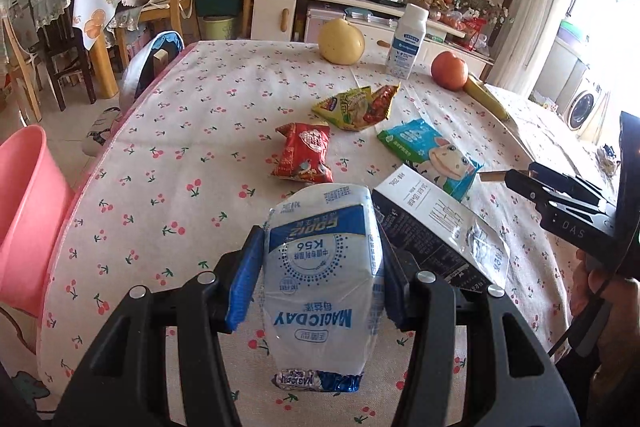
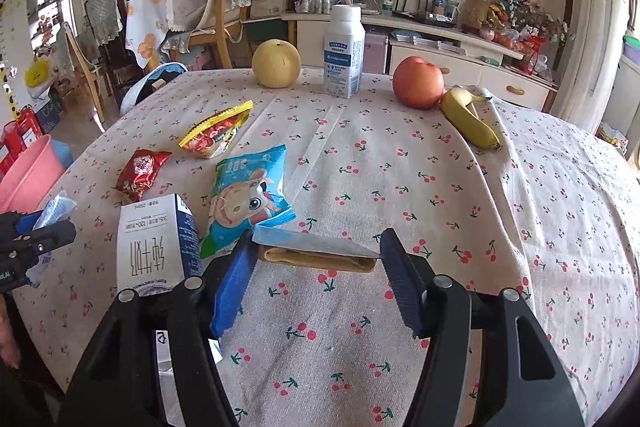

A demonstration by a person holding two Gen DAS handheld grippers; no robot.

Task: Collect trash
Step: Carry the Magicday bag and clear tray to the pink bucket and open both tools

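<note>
My left gripper (image 1: 320, 267) is shut on a white-and-blue soft pouch (image 1: 324, 259) and holds it above the cherry-print tablecloth (image 1: 180, 155). In the right wrist view, my right gripper (image 2: 316, 263) is shut on a flat yellow-and-blue wrapper (image 2: 316, 253) that spans pad to pad. On the cloth lie a red snack wrapper (image 1: 304, 153), a yellow wrapper (image 1: 356, 105), a blue cow-print wrapper (image 1: 430, 151) and a tipped white-and-navy carton (image 1: 424, 215). The right wrist view shows the same carton (image 2: 154, 243) beside the cow-print wrapper (image 2: 248, 199).
A pink bucket (image 1: 24, 211) stands off the table's left edge. At the far side of the table are a pear (image 2: 276, 63), a white bottle (image 2: 344, 53), an apple (image 2: 418, 83) and a banana (image 2: 472, 123). Chairs and a TV cabinet stand beyond.
</note>
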